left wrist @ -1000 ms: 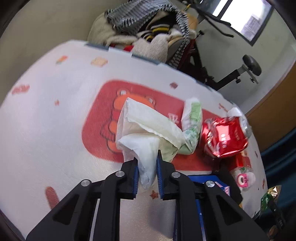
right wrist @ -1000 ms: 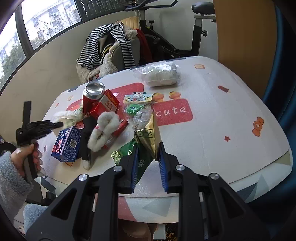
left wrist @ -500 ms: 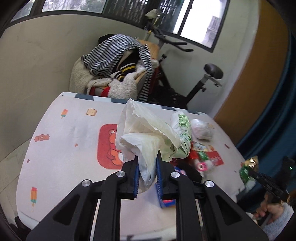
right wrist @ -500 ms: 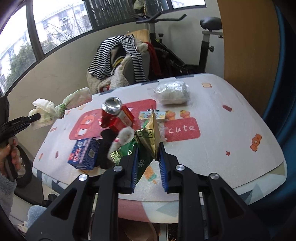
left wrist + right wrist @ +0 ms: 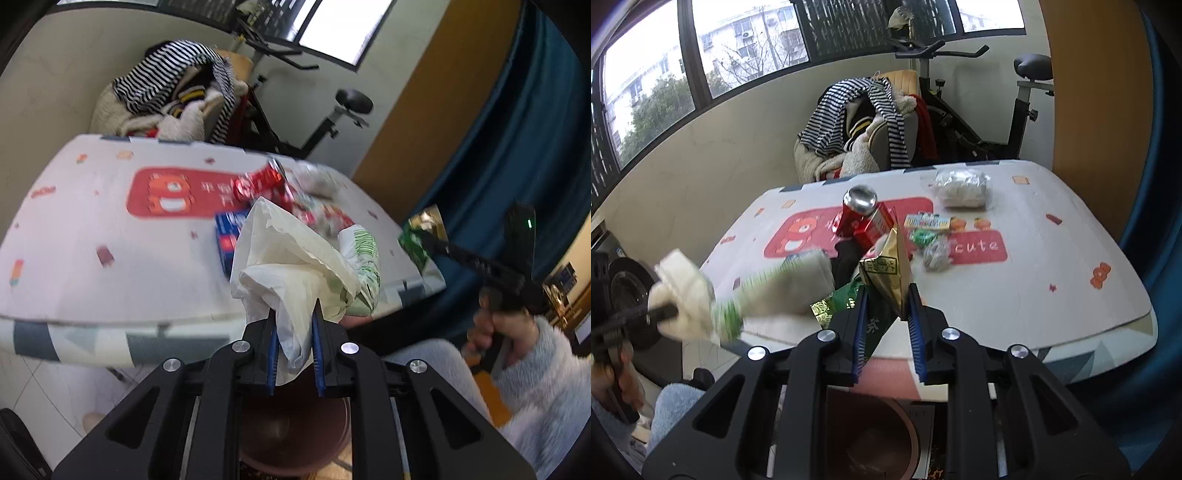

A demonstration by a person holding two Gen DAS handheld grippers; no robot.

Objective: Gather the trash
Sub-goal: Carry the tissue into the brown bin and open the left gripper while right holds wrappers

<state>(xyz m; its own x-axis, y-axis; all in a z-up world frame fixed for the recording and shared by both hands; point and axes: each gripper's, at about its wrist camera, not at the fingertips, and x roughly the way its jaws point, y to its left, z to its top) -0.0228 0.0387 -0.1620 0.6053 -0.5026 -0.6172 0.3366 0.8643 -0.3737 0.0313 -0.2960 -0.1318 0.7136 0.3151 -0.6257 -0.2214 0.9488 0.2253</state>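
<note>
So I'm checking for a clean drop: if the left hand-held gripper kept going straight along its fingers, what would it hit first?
Probably the near edge of the table, past the white bag that the left hand-held gripper holds; depth is unclear.

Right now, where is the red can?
In the right wrist view the red can stands mid-table on the red bear print, against a red carton, just beyond the held gold wrapper.

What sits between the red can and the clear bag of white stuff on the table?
Nothing: in the right wrist view the tablecloth between the red can and the clear bag is bare print.
</note>
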